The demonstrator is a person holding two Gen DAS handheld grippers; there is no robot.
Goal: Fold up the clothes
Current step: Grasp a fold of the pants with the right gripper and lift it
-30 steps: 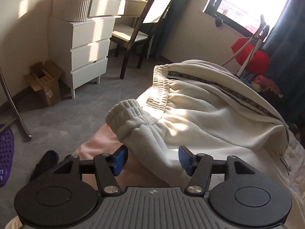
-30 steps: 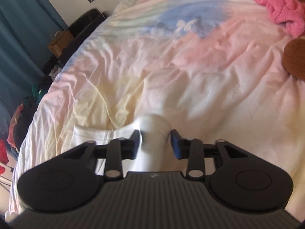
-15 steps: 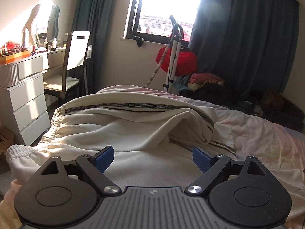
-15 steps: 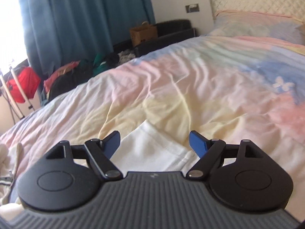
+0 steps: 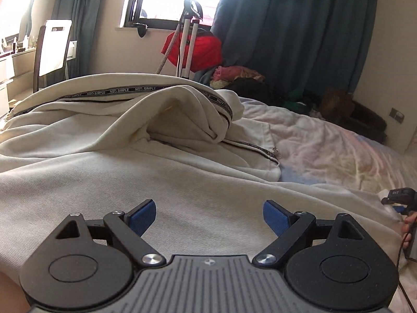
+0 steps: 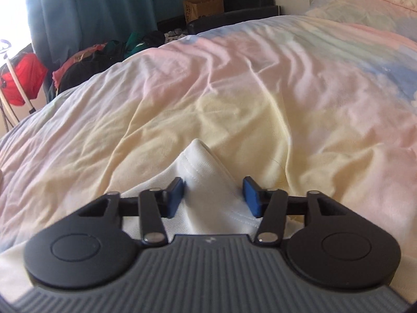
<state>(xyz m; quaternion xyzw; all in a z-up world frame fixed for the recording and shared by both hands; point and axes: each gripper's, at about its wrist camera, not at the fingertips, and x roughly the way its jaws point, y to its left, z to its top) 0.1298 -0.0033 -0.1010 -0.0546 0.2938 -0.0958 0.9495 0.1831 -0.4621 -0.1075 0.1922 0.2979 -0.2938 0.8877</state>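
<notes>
Cream sweatpants (image 5: 109, 140) with a black lettered side stripe lie bunched on the bed, filling the left wrist view. My left gripper (image 5: 208, 216) is wide open just above the flat fabric and holds nothing. In the right wrist view a white corner of the garment (image 6: 206, 172) rises in a peak between the blue pads. My right gripper (image 6: 212, 193) has its jaws partly closed around that corner, both pads at the cloth's sides. The right gripper's tip also shows in the left wrist view (image 5: 398, 195).
The pastel duvet (image 6: 260, 91) covers the bed. Beyond it are dark curtains (image 5: 299, 26), a pile of clothes (image 5: 234, 75), a red bag with a vacuum pole (image 5: 192, 44), a chair (image 5: 52, 49) and a paper bag (image 6: 203, 7).
My left gripper opened, let go of the cuff and swung right over the pants. My right gripper opened, then narrowed again around the white corner.
</notes>
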